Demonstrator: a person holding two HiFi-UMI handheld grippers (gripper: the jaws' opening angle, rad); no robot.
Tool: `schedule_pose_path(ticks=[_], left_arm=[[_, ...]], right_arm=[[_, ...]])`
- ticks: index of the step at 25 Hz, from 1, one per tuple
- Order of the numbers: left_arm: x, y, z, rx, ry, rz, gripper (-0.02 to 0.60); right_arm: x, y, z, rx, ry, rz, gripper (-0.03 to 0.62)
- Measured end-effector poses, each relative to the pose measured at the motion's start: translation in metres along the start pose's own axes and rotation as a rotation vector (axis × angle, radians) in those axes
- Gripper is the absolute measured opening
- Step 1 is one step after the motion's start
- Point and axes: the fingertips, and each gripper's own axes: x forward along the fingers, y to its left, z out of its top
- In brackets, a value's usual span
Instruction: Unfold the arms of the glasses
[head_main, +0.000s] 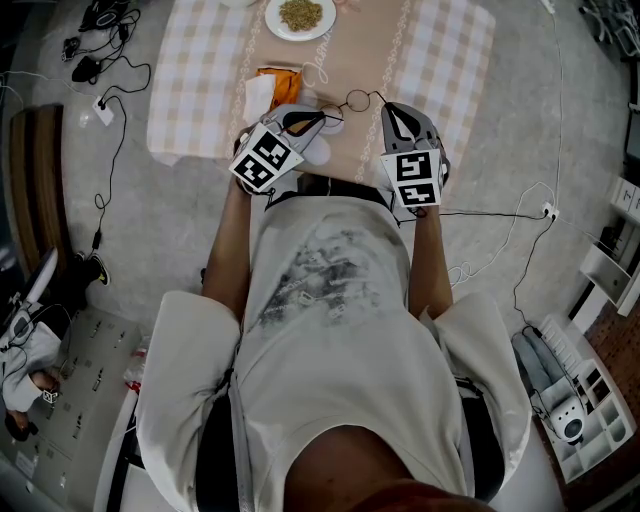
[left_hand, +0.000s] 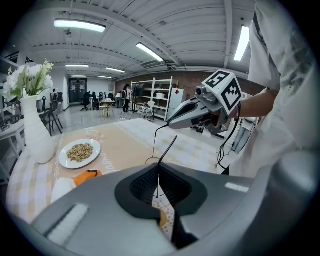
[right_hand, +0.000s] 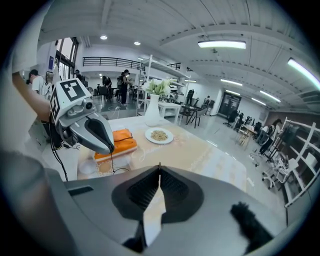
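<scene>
Both grippers are working at the table (head_main: 200, 70) edge, well on the person's side of the plate (head_main: 272, 24). The glasses (head_main: 345, 103) are hanging in the air between them, nearer the person than the plate and clear of the cloth.

The left gripper (head_main: 318, 118) is coming in from the plate's left. In the left gripper view its jaws (left_hand: 159, 182) are pressing together on a thin wire of the frame, and one dark arm of the glasses (left_hand: 169, 147) is sticking up and away from the pinch.

The right gripper (head_main: 392, 112) is meeting it from the plate's right. In the right gripper view its jaws (right_hand: 159, 182) are closing flat against each other, with only a tiny tip of the frame showing at the top of the seam. In the left gripper view, a fine wire is running down from the right gripper's nose (left_hand: 172, 121) to a round lens ring.

In the right gripper view, the left gripper (right_hand: 109, 147) is dangling the same thin wire (right_hand: 111, 159) towards a ring just above the cloth.

The plate (left_hand: 65, 159) is carrying a heap of grain. A white vase (left_hand: 37, 135) with flowers is standing just beyond the plate, and an orange object (head_main: 278, 75) is lying between the plate and the left gripper, with a white napkin (head_main: 258, 97) beside it.
</scene>
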Motion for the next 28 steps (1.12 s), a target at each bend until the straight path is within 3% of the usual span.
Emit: schedule_pose_path(ticks=[18,28], left_arm=[[-0.005,0.004,0.005,-0.009,-0.017,0.013,0.015],[-0.005,0.005,0.005,-0.013,-0.018,0.023,0.015]], right_arm=[[-0.002,-0.013,-0.007,0.099,-0.013,-0.031,0.021],[-0.002,-0.013,-0.007,0.101,-0.017,-0.030,0.021]])
